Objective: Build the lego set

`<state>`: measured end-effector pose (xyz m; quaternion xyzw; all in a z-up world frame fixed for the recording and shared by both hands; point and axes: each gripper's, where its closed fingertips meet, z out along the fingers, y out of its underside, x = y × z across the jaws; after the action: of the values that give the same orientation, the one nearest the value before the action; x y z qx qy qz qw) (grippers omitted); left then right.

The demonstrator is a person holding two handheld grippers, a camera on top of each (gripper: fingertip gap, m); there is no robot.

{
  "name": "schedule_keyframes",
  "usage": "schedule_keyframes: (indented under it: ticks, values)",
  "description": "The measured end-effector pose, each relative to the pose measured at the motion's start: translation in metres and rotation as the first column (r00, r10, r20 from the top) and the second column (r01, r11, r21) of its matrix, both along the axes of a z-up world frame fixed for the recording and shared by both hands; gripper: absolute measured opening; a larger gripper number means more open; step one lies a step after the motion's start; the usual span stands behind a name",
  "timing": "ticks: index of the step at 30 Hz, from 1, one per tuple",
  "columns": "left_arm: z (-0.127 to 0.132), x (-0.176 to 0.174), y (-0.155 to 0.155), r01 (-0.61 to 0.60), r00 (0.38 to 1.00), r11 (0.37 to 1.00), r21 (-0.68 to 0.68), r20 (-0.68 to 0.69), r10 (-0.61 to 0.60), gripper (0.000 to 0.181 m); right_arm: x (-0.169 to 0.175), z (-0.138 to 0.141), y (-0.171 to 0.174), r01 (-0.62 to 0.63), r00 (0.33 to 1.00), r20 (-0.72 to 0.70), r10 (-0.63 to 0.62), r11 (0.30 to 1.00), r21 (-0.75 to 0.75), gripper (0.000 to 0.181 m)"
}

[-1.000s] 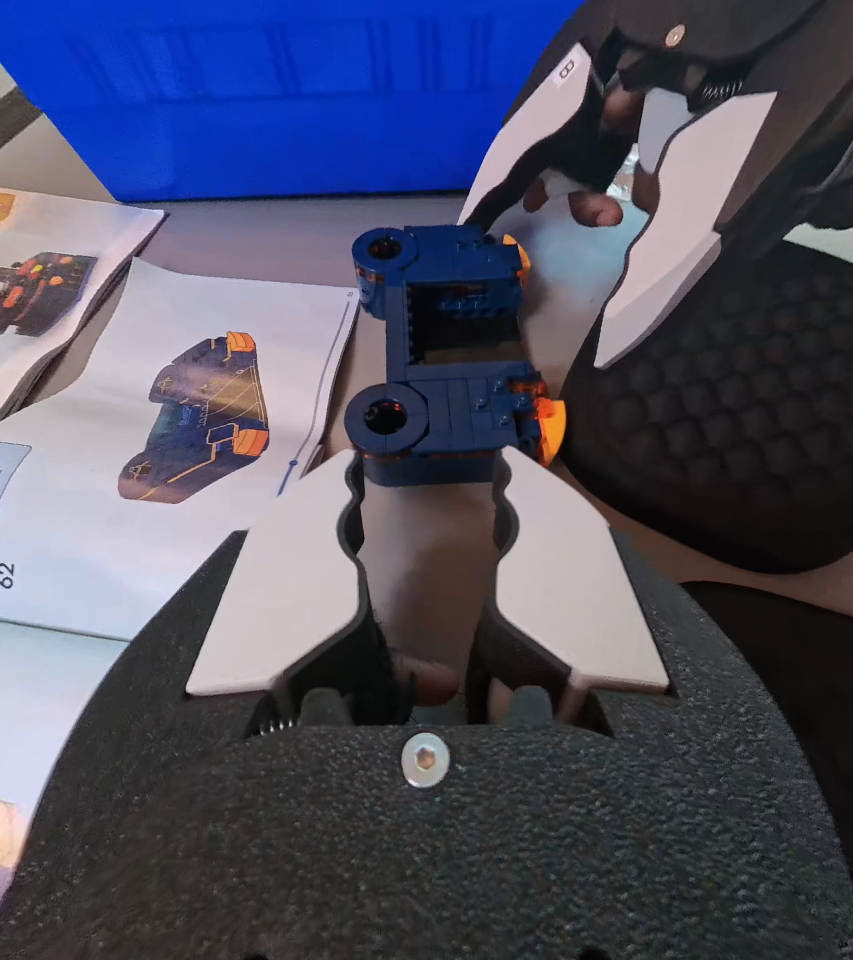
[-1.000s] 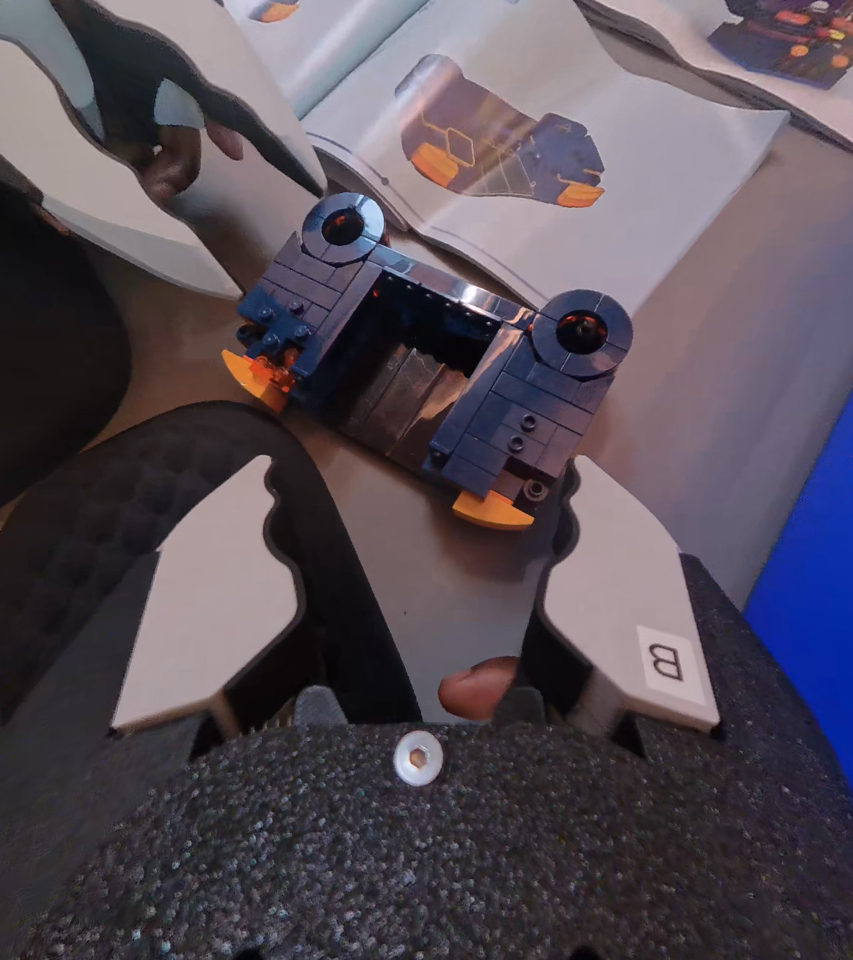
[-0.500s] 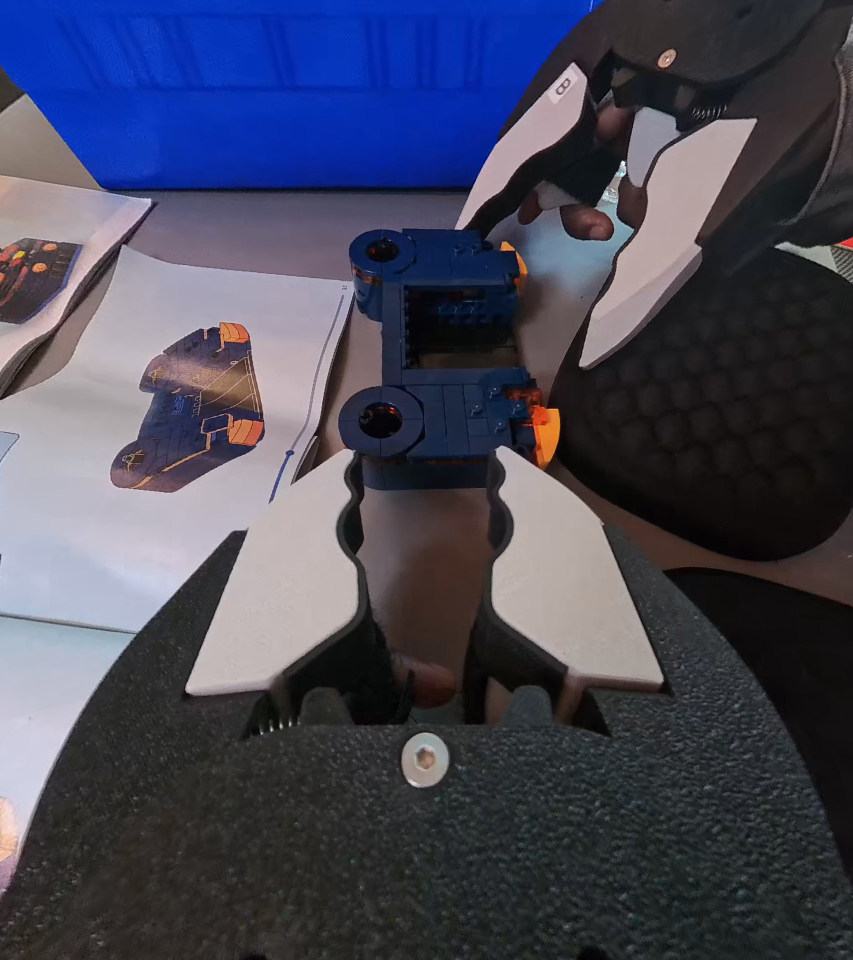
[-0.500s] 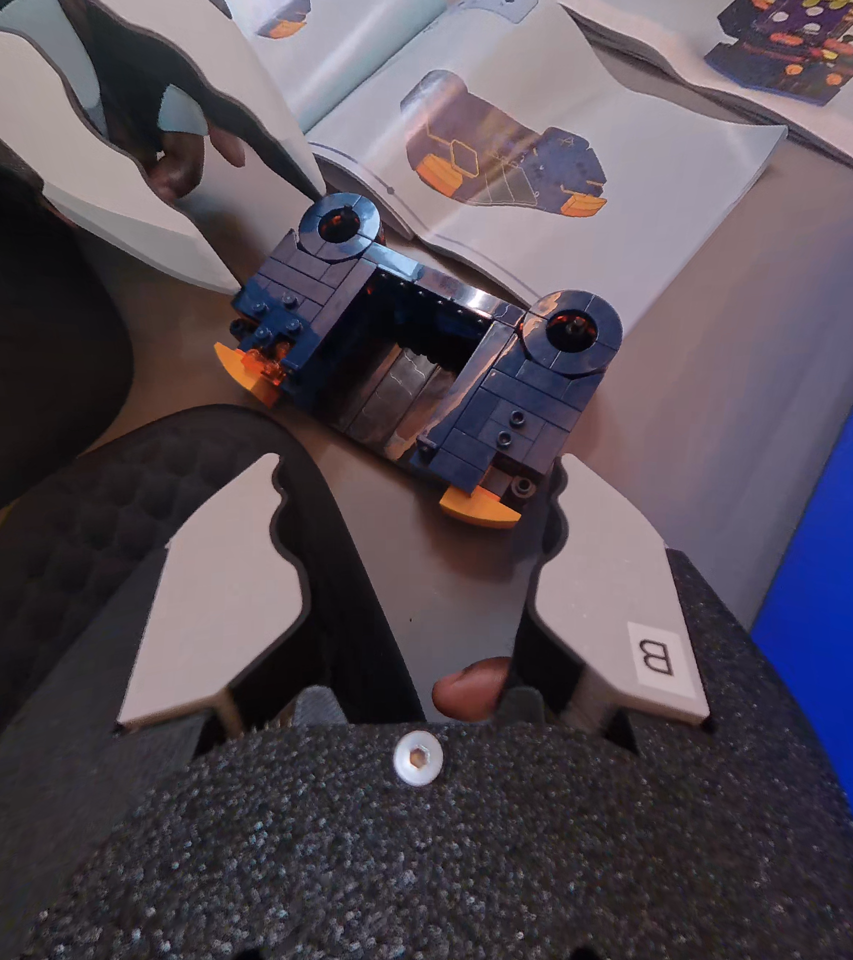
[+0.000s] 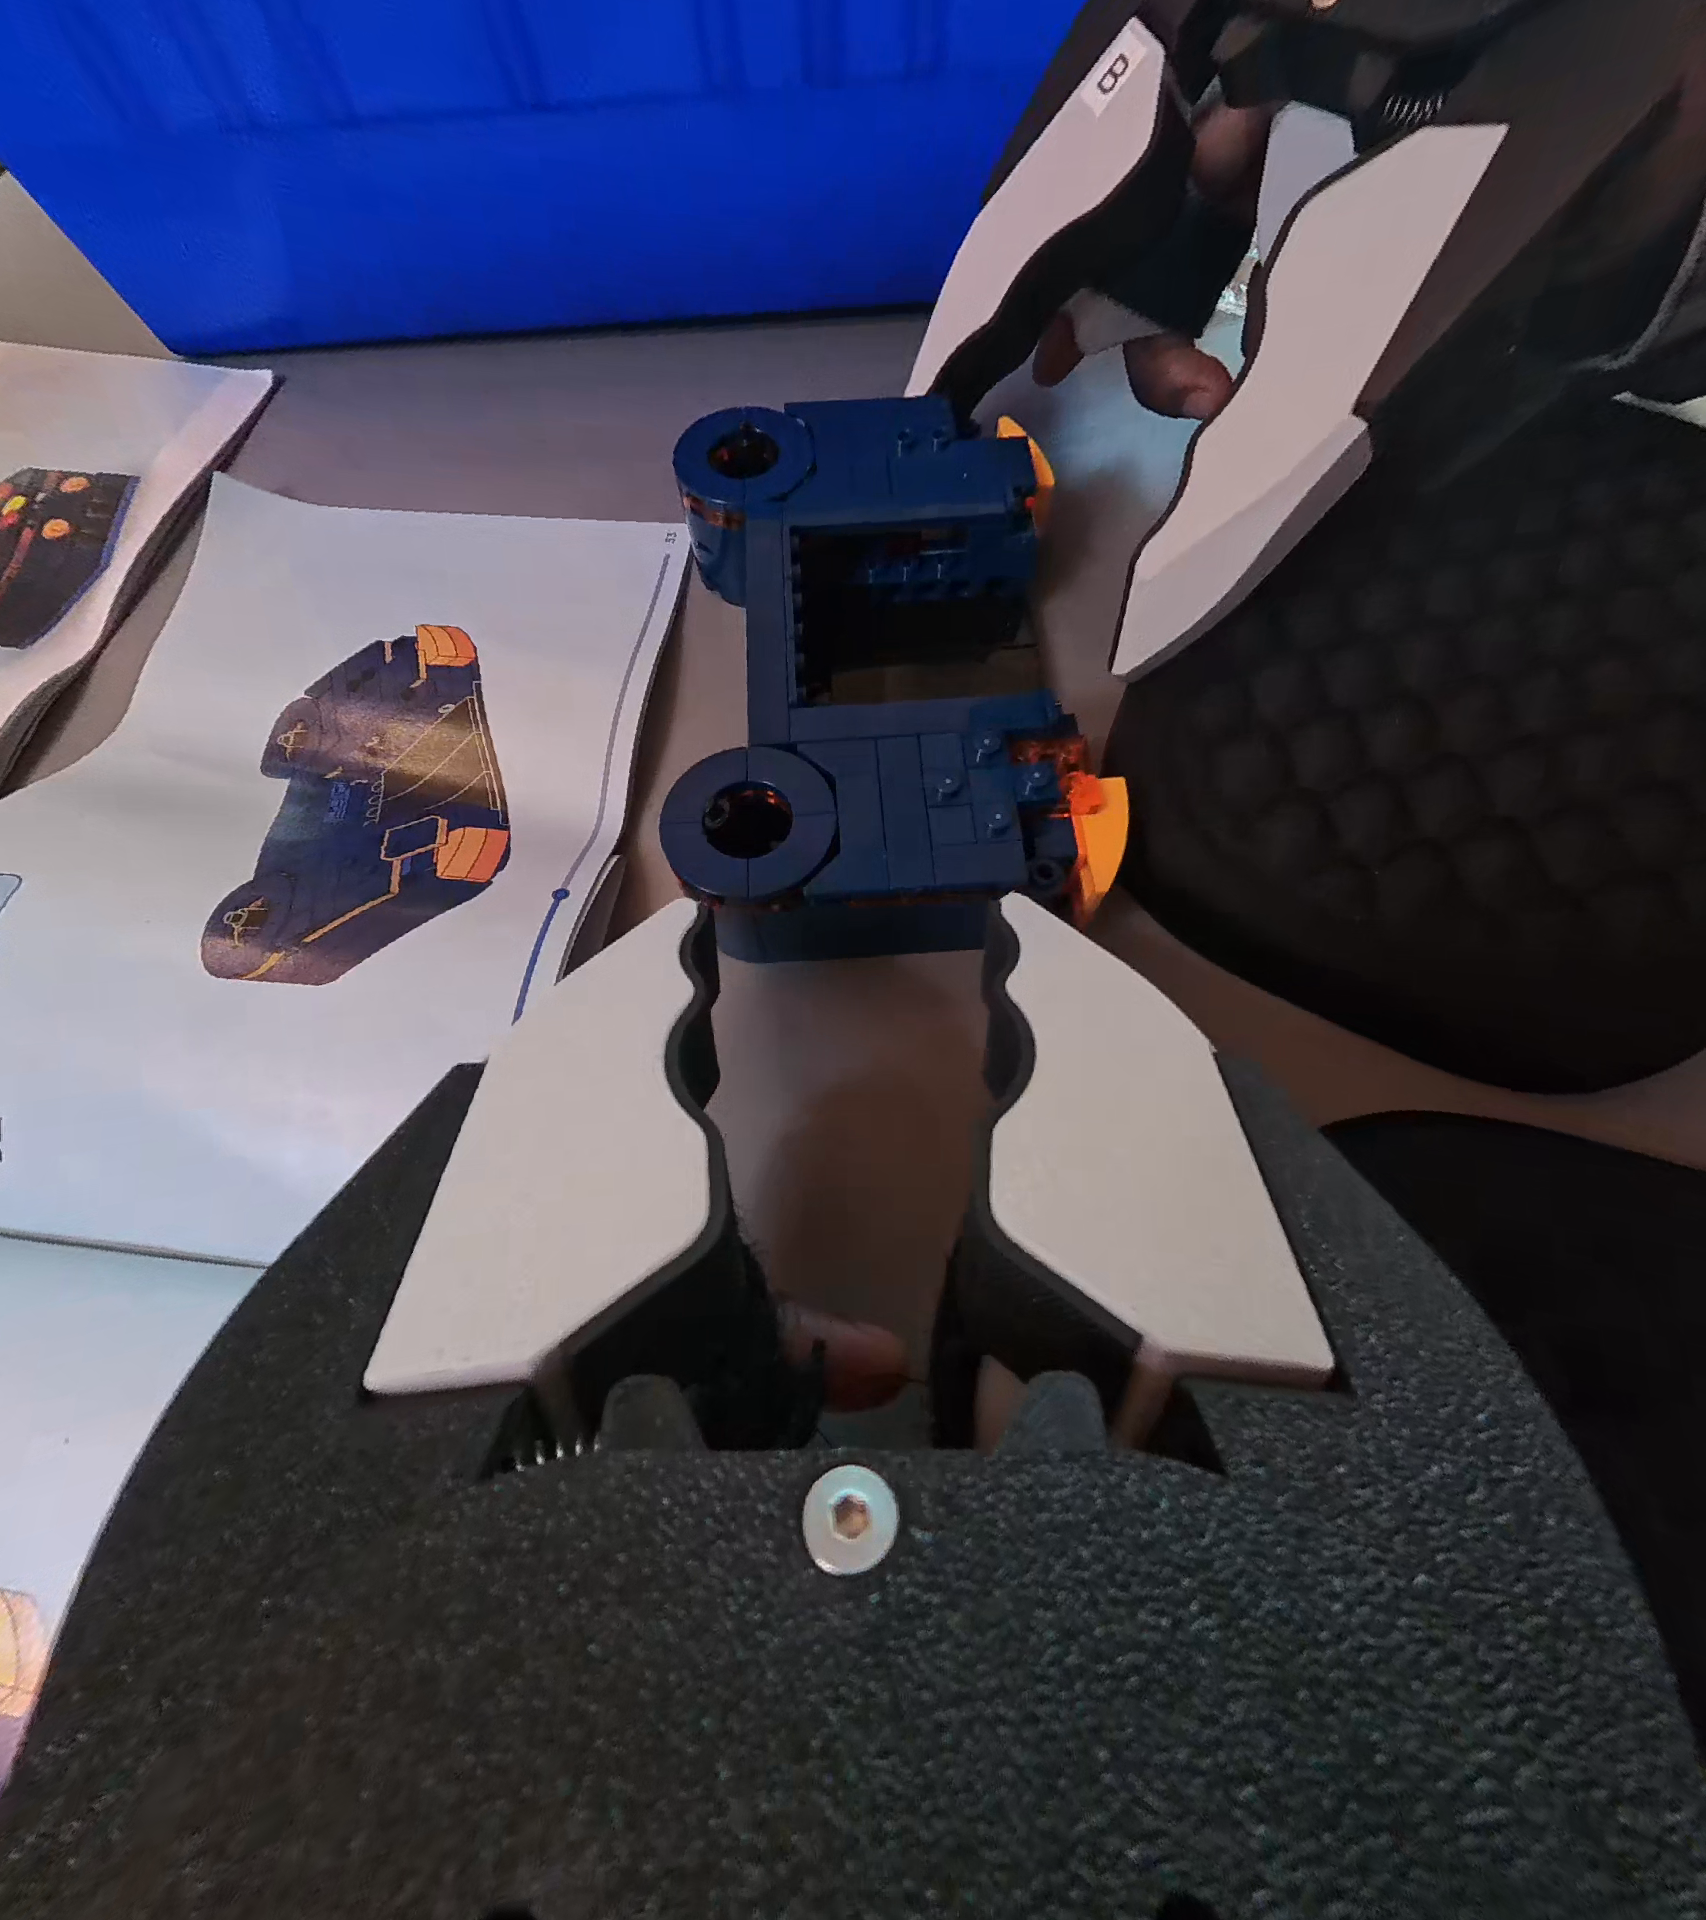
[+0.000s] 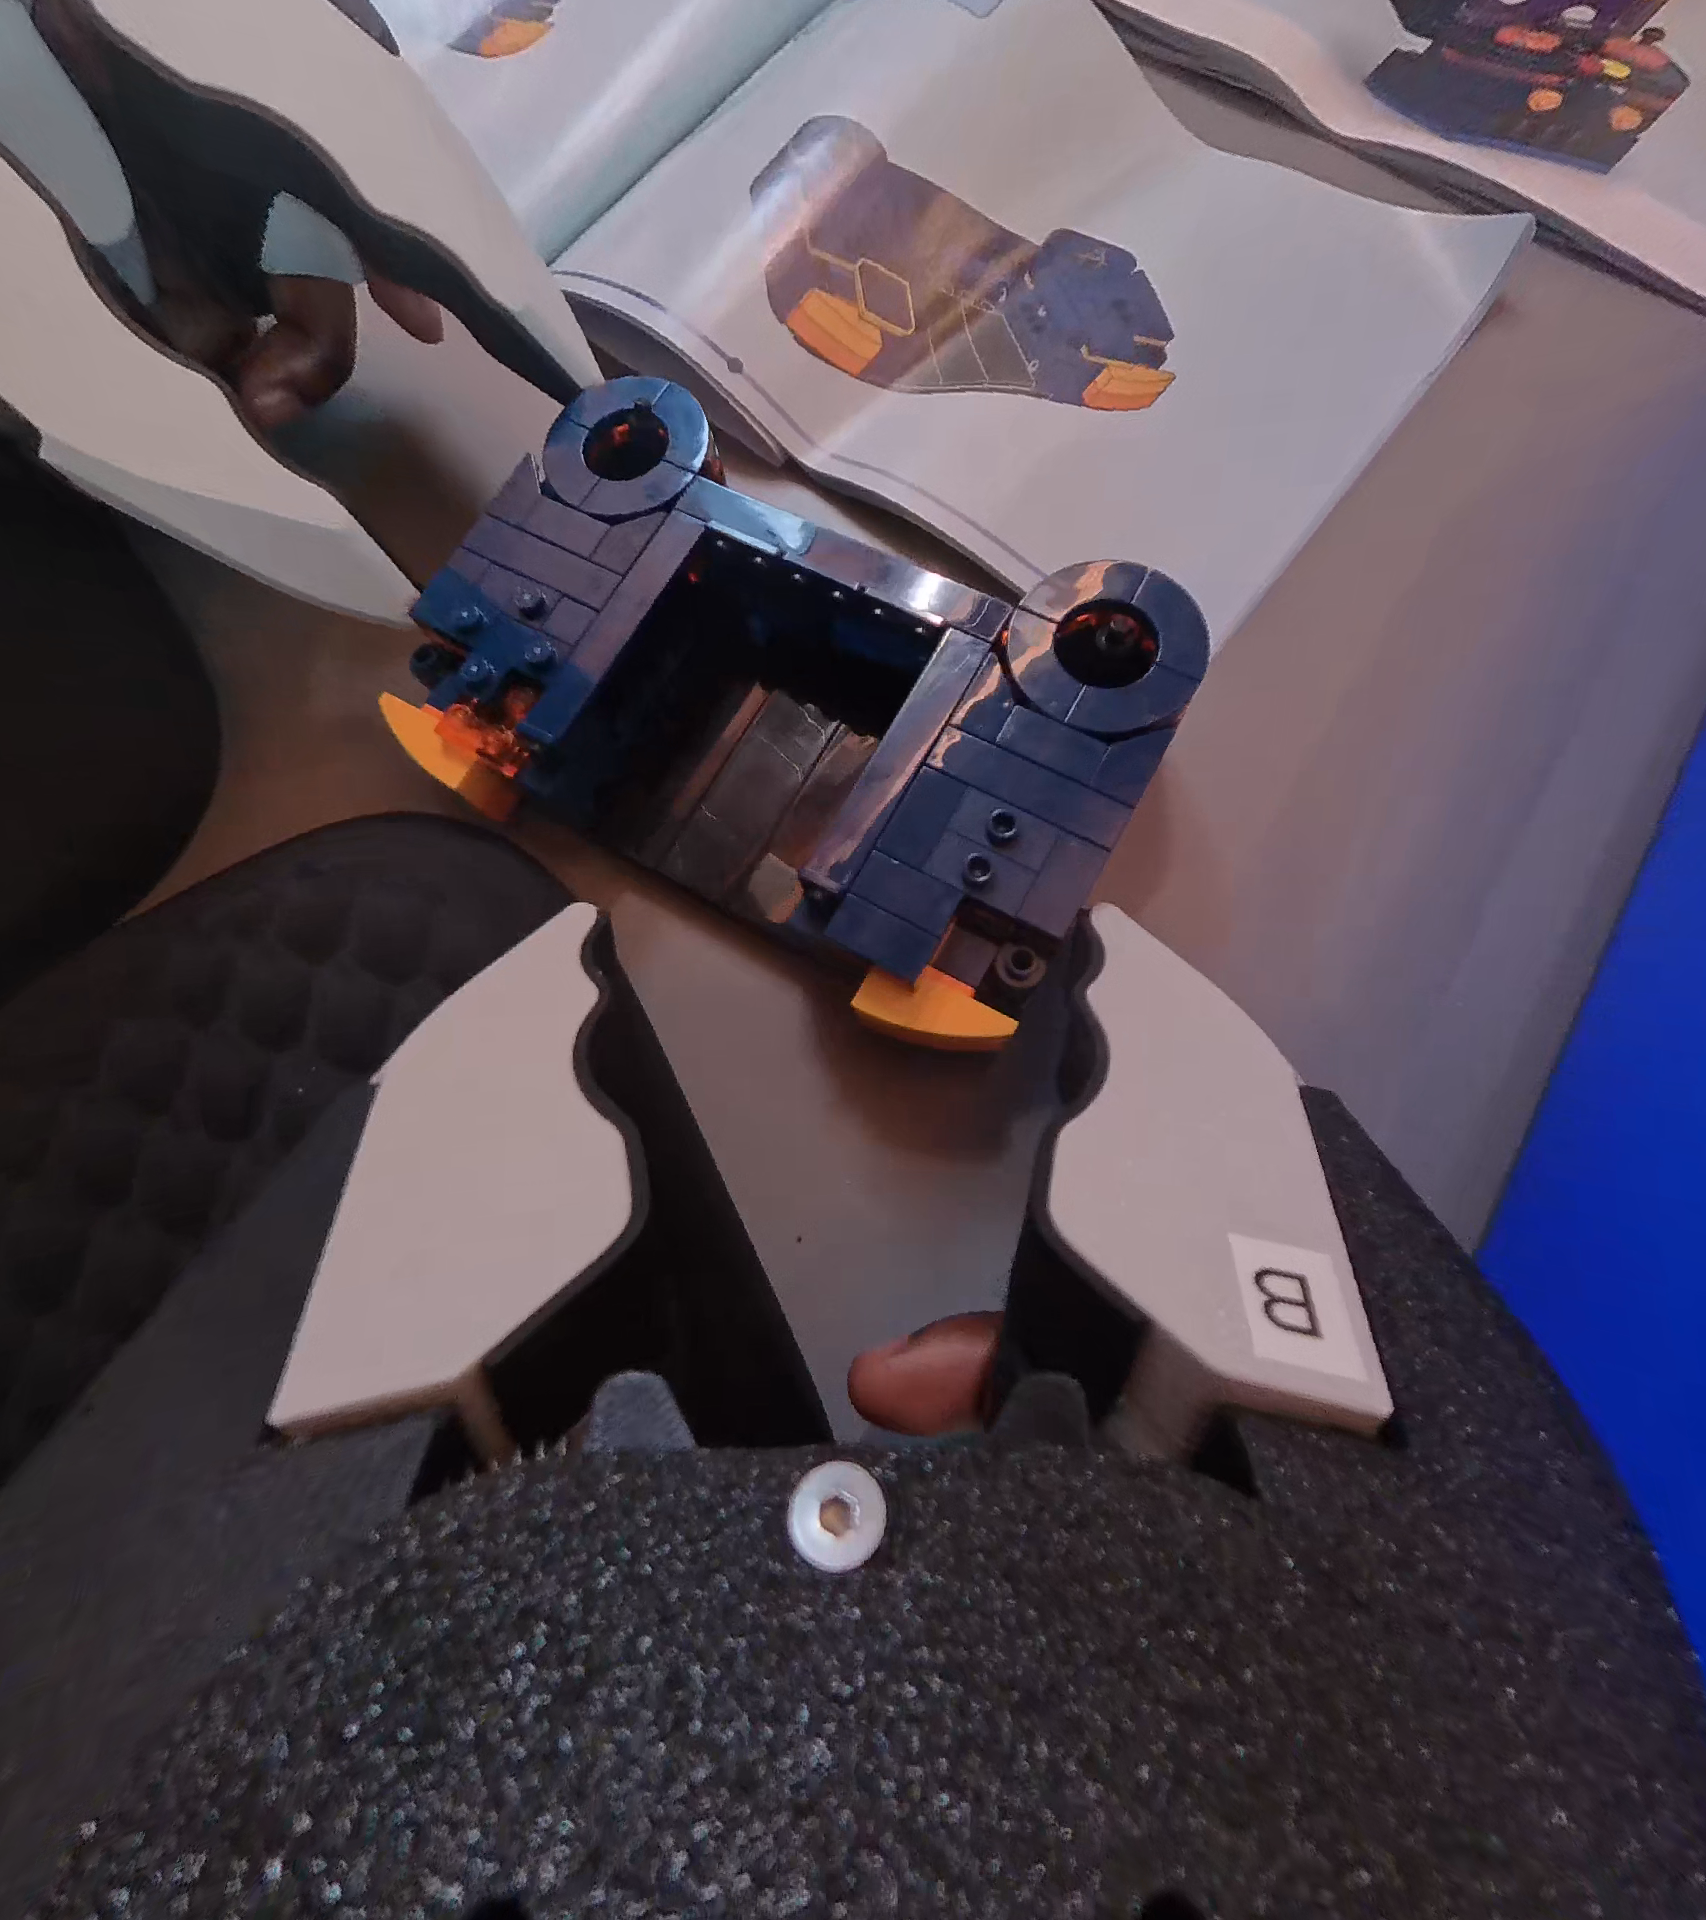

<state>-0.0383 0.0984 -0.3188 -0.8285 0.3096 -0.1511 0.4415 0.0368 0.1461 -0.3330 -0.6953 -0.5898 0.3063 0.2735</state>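
Lego model (image 5: 880,665): dark blue, orange tips, two round towers, on grey table (image 5: 475,416) beside open instruction booklet (image 5: 309,831).
Left gripper (image 5: 844,920): jaws apart, tips at model's near end, nothing clasped.
Right gripper (image 6: 838,925): jaws apart, one tip against model's corner.
Blue bin (image 5: 475,156): behind.

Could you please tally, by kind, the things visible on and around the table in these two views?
Dark blue lego model: 1
Open instruction booklets: 2
Blue bin: 1
Black padded cushions: 1
Grippers: 2, left gripper and right gripper, both open
Total: 7
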Motion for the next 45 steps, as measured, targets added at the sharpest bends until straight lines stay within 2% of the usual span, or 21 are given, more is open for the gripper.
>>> schedule_keyframes:
  ticks: [14, 45]
  values:
    - [-0.0015, -0.0002, -0.0006, 0.001, 1.000, 1.000, -0.008, -0.008, -0.001, 0.048, 0.0003, -0.0016, 0.0038, 0.017, 1.000, 0.010, -0.018, 0.998, 0.058, 0.075]
    - [-0.0042, -0.0002, -0.0011, 0.002, 0.999, 1.000, -0.010, -0.034, -0.002, 0.048, 0.0001, -0.0012, 0.0081, 0.042, 0.999, 0.000, -0.042, 0.997, 0.061, 0.066]
